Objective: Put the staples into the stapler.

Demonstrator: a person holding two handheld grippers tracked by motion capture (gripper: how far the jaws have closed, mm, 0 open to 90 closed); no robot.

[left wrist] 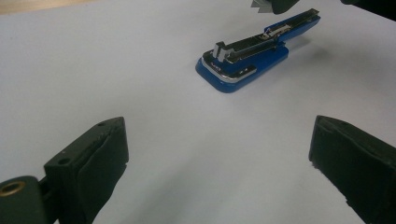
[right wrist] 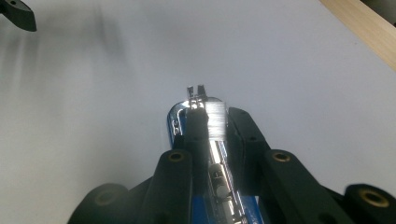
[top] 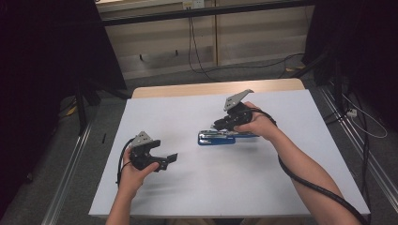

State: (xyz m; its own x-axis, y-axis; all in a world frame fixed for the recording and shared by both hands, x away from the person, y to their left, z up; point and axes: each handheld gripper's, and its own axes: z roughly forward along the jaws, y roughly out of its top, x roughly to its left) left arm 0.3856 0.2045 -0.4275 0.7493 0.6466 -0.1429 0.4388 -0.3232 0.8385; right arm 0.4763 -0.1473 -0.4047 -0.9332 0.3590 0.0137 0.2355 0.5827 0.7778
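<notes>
the left gripper [top: 170, 159] hovers low over the near left of the white-covered desk [top: 187, 197], its jaws spread wide and holding nothing, aimed toward the work. farther off, near the desk's middle, lies the blue plastic stapler with a shiny metal staple channel [left wrist: 243, 60], its top swung open. the right gripper [top: 220, 125] has its jaws pinched around that metal channel. judging by this, the stapler is opened and gripped; loading or closing it seems left to do.

Right hand-held gripper [right wrist: 209, 126] clamps blue stapler [right wrist: 198, 109] — white table [right wrist: 93, 93] beneath.
</notes>
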